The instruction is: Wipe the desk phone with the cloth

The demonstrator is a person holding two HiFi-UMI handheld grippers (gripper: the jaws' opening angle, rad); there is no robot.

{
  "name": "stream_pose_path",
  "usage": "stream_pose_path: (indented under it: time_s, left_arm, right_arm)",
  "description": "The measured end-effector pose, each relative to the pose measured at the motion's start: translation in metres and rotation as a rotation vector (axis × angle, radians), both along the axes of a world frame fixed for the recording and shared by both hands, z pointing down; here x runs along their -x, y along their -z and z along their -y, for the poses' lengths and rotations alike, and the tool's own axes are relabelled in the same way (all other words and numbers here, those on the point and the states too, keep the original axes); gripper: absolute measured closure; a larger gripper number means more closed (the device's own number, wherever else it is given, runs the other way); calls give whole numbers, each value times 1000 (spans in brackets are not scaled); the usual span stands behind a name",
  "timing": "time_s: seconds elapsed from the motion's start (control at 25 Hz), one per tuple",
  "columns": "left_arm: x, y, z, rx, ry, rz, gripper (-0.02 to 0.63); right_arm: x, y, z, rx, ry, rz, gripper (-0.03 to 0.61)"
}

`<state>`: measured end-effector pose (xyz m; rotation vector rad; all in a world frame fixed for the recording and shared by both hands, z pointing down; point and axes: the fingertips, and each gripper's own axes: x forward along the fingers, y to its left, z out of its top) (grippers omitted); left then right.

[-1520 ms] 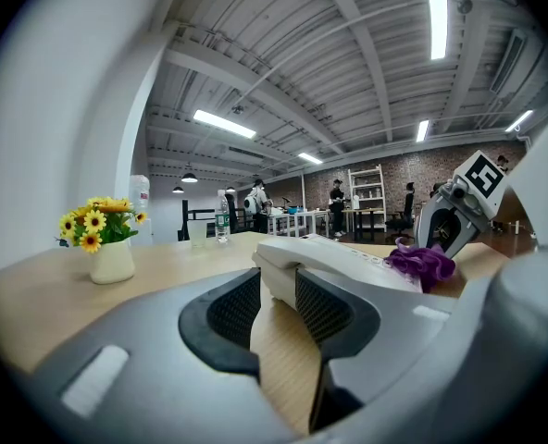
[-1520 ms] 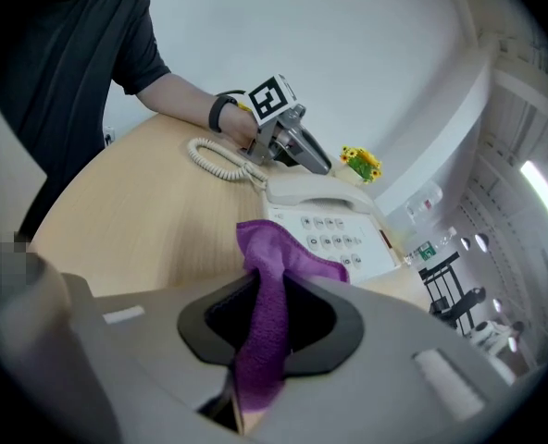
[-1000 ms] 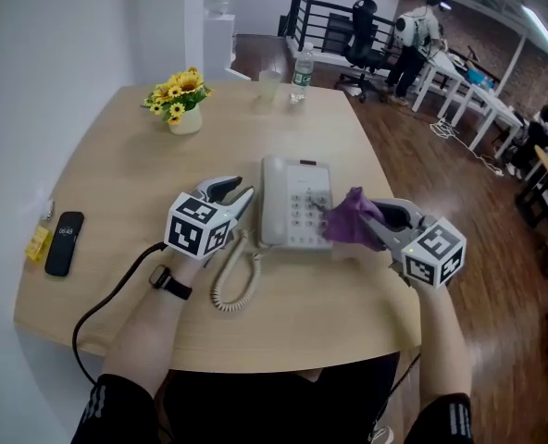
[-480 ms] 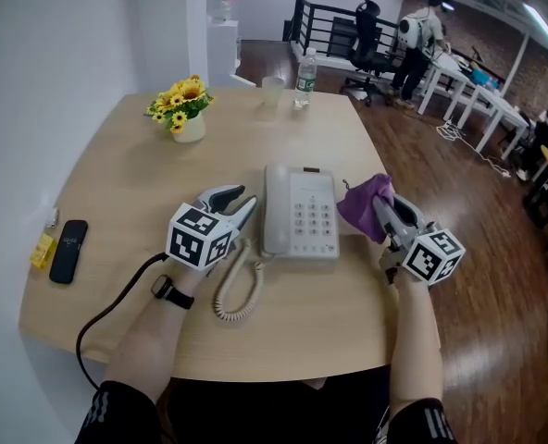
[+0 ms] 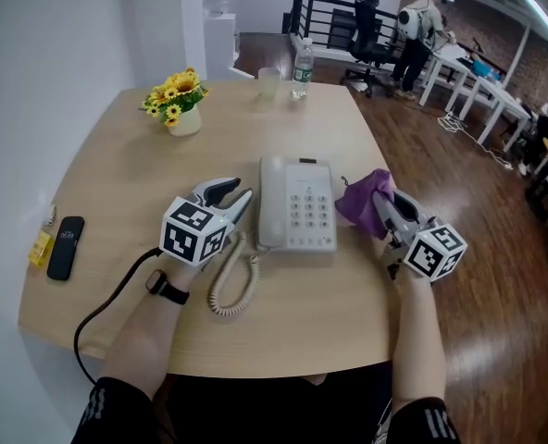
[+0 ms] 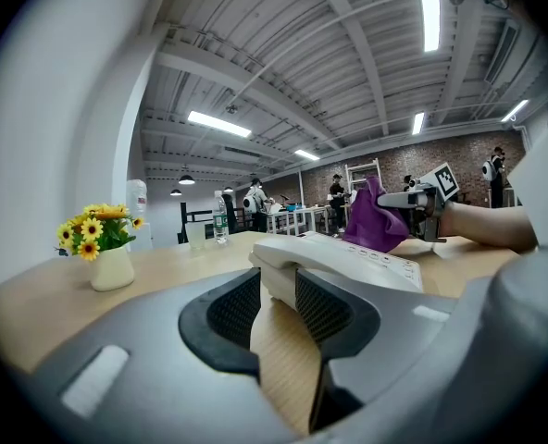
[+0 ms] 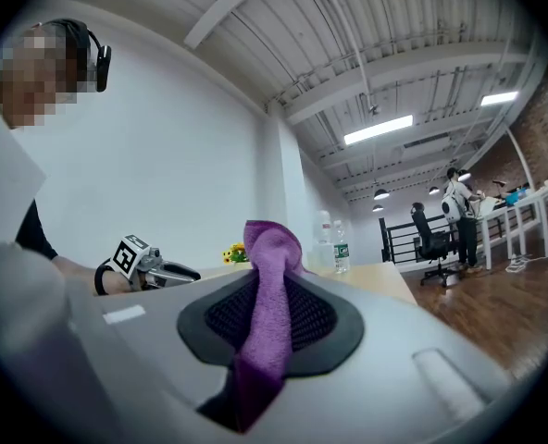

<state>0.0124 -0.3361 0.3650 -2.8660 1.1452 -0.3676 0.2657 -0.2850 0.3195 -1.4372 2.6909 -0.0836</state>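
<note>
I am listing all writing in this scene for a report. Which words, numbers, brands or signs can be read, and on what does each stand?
Nothing can be read with certainty.
Desk phone keypad: digits too small.
Black mobile phone screen: pale marks, too blurred.
Water bottle label: too small.
Cubes on the left gripper and right gripper: black-and-white square patterns, no letters.
Purple cloth: no print.

A sunflower vase [image 5: 177, 100], cup [image 5: 268, 83] and water bottle [image 5: 301, 67] stand far across the table [image 5: 117, 174]; a black mobile [image 5: 61, 246] lies left.
</note>
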Motion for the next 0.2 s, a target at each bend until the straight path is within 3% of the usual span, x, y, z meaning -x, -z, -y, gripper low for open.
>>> stream_pose_path:
  time_s: [0.2]
  left_arm:
    - [-2,-1,0,1,-3,-2,502]
  right_arm:
    - [-1,-1,1,8,1,-9,509]
